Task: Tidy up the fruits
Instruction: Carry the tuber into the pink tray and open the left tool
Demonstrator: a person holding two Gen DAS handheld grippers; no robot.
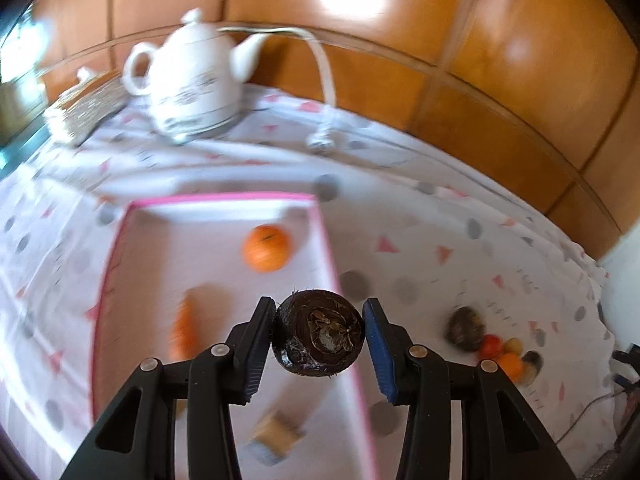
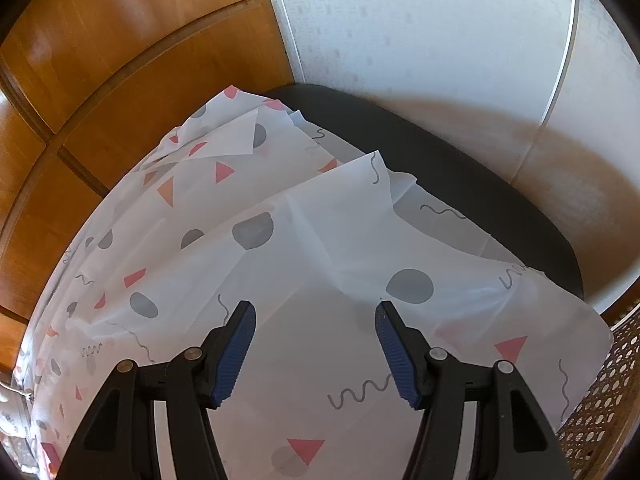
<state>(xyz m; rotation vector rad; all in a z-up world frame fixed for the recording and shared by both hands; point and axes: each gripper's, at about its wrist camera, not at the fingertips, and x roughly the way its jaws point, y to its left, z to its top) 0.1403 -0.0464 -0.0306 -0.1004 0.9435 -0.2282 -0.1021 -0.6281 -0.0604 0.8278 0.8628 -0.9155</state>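
Observation:
My left gripper is shut on a dark brown, rough round fruit, both blue pads pressed to its sides. It hangs over the right rim of a white tray with a pink edge. Inside the tray lie an orange, a blurred long orange piece and a tan block. At the right on the cloth sits a small pile: another dark round fruit with red, yellow and orange ones beside it. My right gripper stands open above the patterned tablecloth, with nothing between its fingers.
A white teapot and a stack of woven mats stand at the back left, a white cord with a plug beside them. Wood panelling backs the table. The cloth bunches at the black table corner; a cane-work surface lies beyond.

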